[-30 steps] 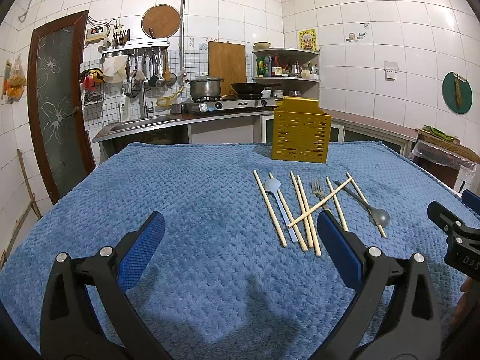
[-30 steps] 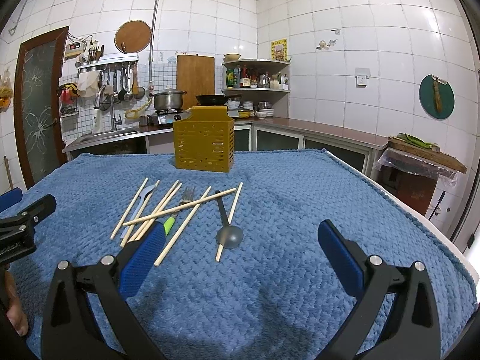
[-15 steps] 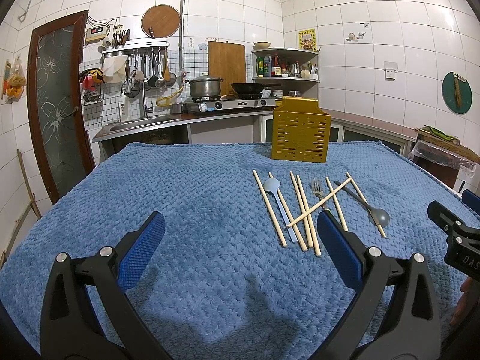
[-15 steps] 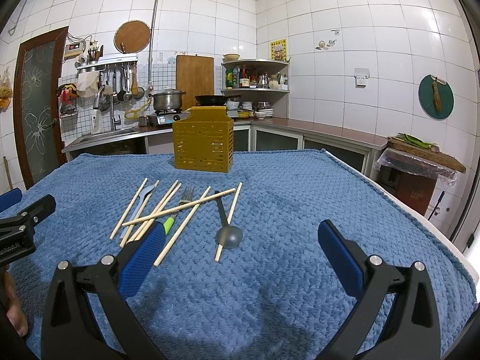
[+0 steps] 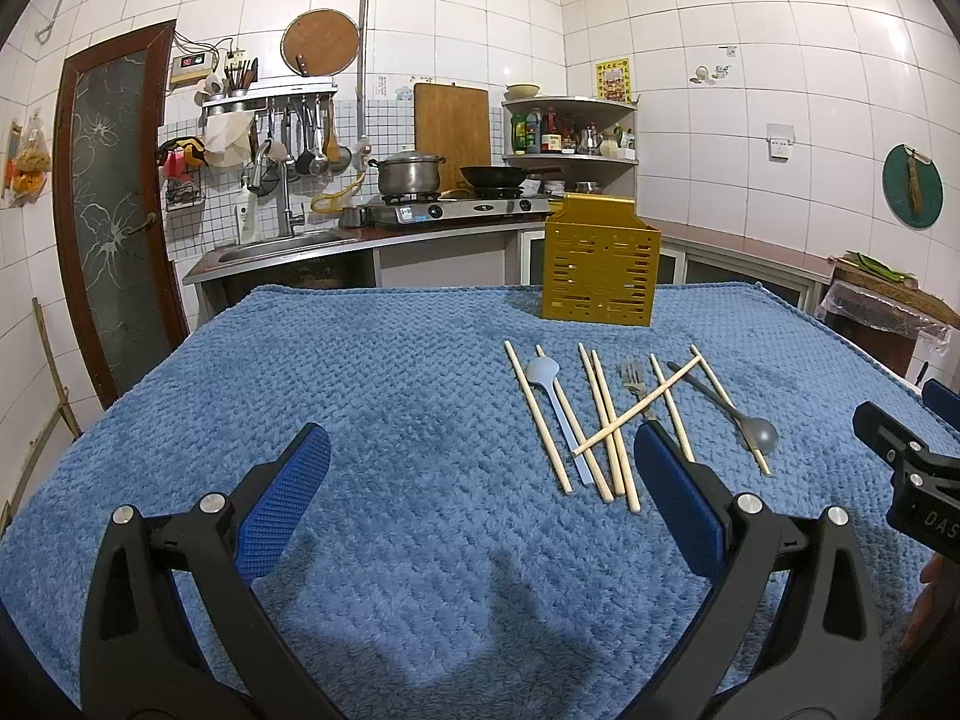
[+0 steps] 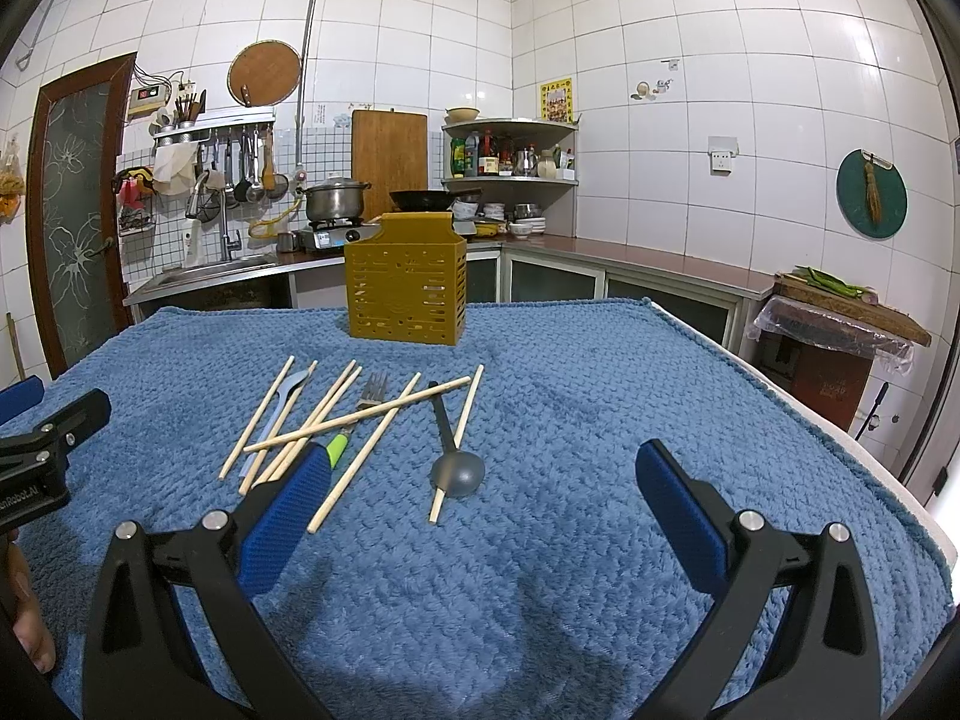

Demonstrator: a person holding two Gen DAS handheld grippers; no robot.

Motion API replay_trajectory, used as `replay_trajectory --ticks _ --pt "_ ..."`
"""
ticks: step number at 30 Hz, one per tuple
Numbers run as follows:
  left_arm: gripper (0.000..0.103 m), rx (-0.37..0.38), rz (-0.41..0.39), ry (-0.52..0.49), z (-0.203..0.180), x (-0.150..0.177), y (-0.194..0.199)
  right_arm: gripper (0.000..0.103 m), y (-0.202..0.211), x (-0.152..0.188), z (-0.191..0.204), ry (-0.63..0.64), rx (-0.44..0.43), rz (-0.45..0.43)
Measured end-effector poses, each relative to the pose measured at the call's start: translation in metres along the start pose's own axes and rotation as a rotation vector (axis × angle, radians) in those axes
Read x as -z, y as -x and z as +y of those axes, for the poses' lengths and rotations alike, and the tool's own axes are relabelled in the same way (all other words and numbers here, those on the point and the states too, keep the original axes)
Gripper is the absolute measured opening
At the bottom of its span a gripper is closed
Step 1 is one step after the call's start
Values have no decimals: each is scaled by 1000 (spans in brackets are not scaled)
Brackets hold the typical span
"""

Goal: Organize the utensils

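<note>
In the middle of both views, on the blue towel (image 6: pixel 570 420) that covers the table, the utensils lie in a loose pile in front of the yellow holder (image 6: pixel 405 276), which stands upright at the far side. The chopsticks (image 6: pixel 354 417) are crossed over one another, one of them lying slantwise over the fork (image 6: pixel 369 393) and the dark spoon (image 6: pixel 456 468); the pale blue spoon (image 5: pixel 549 384) lies among the sticks at the left of the pile.

The likely trouble is the tangle itself. A pinch on one stick could drag its neighbours along or flick the slanted one aside, since they rest on each other. The thick towel is soft, so thin sticks may sink into the pile and slip out of a shallow grip. The holder looks light and could tip if a utensil is pushed against its rim rather than dropped in from above.

The left gripper (image 5: pixel 480 480) is spread wide and holds nothing; in its view the pile sits ahead and to the right, the near ends of the sticks just beyond its right finger (image 5: pixel 678 498). The right gripper (image 6: pixel 480 498) is likewise wide open and empty; in its view the pile lies ahead and to the left, with its left finger (image 6: pixel 288 510) covering the near ends of some sticks and the dark spoon between the two fingers, farther on. Neither touches any utensil.
</note>
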State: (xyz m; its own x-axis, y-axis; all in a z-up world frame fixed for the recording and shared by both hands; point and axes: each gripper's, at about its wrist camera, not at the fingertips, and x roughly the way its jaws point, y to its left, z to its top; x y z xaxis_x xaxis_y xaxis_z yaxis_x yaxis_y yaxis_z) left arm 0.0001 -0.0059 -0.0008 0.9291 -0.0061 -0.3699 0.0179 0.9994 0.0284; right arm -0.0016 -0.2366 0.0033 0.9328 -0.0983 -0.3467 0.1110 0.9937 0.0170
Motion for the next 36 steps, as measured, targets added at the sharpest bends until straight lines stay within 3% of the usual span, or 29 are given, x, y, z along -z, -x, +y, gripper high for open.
replay_trajectory --ticks 36 --pt "98 1 -1 2 1 0 1 99 -1 -2 -7 -11 12 -1"
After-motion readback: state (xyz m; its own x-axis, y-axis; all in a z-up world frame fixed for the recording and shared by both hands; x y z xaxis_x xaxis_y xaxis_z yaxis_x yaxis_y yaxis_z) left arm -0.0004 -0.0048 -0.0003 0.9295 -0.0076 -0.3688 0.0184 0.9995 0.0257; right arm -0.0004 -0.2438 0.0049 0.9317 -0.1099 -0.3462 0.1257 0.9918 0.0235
